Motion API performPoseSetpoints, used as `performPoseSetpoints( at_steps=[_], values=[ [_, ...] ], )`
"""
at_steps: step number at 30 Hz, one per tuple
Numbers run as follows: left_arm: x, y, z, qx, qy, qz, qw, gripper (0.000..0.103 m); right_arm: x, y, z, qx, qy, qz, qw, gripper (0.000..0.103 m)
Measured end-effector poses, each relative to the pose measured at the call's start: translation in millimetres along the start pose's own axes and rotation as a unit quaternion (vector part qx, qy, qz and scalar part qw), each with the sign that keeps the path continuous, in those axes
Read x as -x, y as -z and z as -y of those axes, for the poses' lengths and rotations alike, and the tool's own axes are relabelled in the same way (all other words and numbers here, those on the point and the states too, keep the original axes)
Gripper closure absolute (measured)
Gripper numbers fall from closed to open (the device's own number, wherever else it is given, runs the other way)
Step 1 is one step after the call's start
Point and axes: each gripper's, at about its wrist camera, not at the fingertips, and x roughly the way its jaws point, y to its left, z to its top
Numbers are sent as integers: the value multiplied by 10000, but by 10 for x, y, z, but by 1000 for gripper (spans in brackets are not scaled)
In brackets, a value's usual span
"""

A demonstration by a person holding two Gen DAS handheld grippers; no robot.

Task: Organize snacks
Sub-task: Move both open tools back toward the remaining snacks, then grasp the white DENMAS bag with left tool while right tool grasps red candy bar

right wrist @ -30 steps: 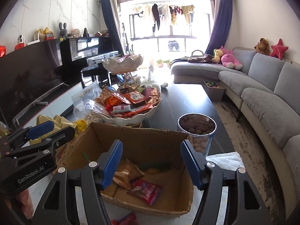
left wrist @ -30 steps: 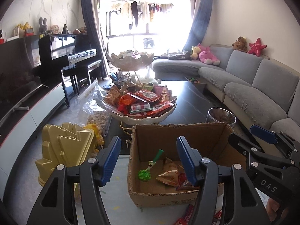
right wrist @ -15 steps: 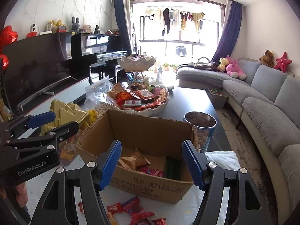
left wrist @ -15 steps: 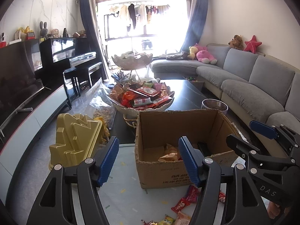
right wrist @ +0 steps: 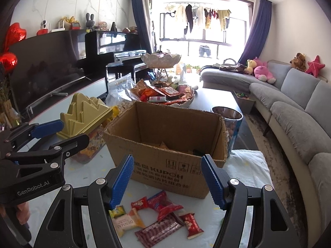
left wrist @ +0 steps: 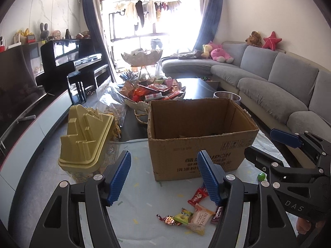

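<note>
An open cardboard box stands on the white cloth in front of both grippers, with a few snacks inside. Several loose snack packets lie on the cloth before the box. A small green candy lies right of the box. My left gripper is open and empty, above the cloth short of the box. My right gripper is open and empty, above the loose packets.
A yellow-lidded container stands left of the box. A white tiered bowl full of snacks stands behind it, with a clear bag of nuts. A jar of nuts is at the box's right.
Both grippers have pulled back and lowered from above the box. The box now shows side on and the loose packets on the cloth have come into view.
</note>
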Motion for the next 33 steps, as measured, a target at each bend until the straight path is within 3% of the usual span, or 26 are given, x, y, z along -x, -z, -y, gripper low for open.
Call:
performPoseSetpoints(
  at_steps=[14, 28, 33],
  values=[
    [-158, 525, 214, -195, 100, -650, 9976, 37, 20, 467, 127, -90, 196, -441, 9988, 35],
    [-542, 880, 247, -291, -132, -1291, 9911, 37, -397, 879, 376, -333, 512, -1257, 9902, 35],
    [-654, 966, 299, -338, 63, -1463, 9886, 39, -525, 997, 438, -461, 612, -1504, 9856, 35]
  ],
)
